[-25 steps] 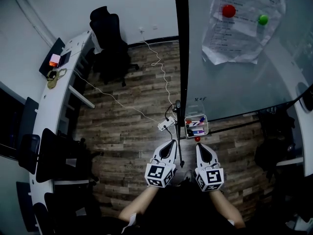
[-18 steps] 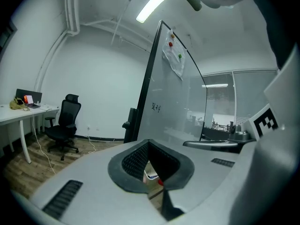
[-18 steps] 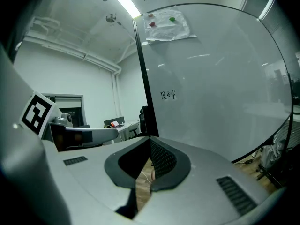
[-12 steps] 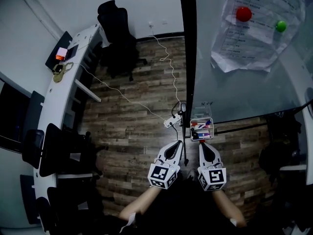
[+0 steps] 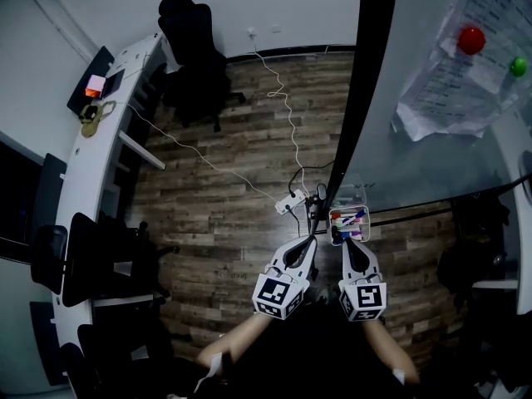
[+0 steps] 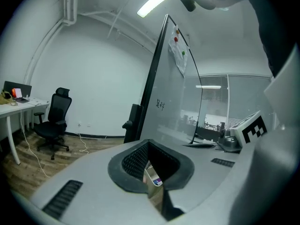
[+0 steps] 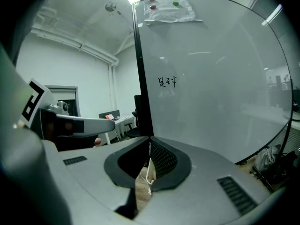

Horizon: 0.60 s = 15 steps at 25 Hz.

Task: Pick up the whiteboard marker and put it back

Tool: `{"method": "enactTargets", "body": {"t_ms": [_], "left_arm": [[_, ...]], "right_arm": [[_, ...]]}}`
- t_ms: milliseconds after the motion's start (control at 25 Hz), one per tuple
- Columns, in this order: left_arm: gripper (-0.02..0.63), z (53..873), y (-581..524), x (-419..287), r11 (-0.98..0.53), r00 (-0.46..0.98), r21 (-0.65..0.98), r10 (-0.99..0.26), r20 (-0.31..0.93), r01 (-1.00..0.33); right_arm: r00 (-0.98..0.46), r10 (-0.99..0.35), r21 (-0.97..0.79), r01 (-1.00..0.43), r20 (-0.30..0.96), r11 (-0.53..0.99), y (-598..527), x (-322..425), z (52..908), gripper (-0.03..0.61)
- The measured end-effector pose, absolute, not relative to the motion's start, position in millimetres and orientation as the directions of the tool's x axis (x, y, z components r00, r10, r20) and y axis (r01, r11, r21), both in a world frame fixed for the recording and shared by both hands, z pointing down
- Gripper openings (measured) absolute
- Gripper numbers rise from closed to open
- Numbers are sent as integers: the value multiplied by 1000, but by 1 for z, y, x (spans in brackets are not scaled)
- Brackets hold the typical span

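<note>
A small clear tray point(image 5: 349, 224) holding several whiteboard markers with red, blue and purple caps hangs at the lower edge of the whiteboard point(image 5: 432, 140). My right gripper point(image 5: 348, 243) is shut and empty, its tips just short of the tray. My left gripper point(image 5: 308, 240) is also shut and empty, to the tray's left by the board's dark frame. In the left gripper view a bit of the tray point(image 6: 153, 176) shows through the slit between the jaws. The right gripper view faces the whiteboard point(image 7: 211, 78), which bears small handwriting point(image 7: 167, 82).
Papers point(image 5: 465, 73) hang on the board under a red magnet point(image 5: 470, 40) and a green magnet point(image 5: 519, 66). A power strip point(image 5: 289, 202) with a long white cable lies on the wooden floor. A white desk point(image 5: 87, 165) and black office chair point(image 5: 193, 56) stand at the left.
Both grippers stayed shut and crept forward and right toward the marker tray. The head view swung, so the whiteboard frame now leans to the right.
</note>
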<state>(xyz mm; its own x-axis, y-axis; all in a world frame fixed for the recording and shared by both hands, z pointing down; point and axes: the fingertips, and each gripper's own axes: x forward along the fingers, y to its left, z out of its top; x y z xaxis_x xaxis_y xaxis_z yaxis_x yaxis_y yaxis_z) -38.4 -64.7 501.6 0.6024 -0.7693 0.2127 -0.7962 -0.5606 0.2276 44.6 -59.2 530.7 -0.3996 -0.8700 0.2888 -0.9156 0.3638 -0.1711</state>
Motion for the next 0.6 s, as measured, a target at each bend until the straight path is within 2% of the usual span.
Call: {"method": "enactTargets", "body": {"t_ms": [160, 360, 600], "left_arm": [[8, 502, -74, -38, -579, 620, 229, -757, 206, -782], [6, 504, -80, -39, -582, 627, 241, -751, 209, -777], [8, 505, -87, -43, -582, 627, 241, -751, 209, -777]], "right_arm": [[-413, -860, -165, -910, 301, 380, -69, 35, 533, 21], [-431, -836, -157, -902, 339, 401, -74, 23, 540, 85], [-417, -830, -134, -908, 370, 396, -80, 18, 550, 110]]}}
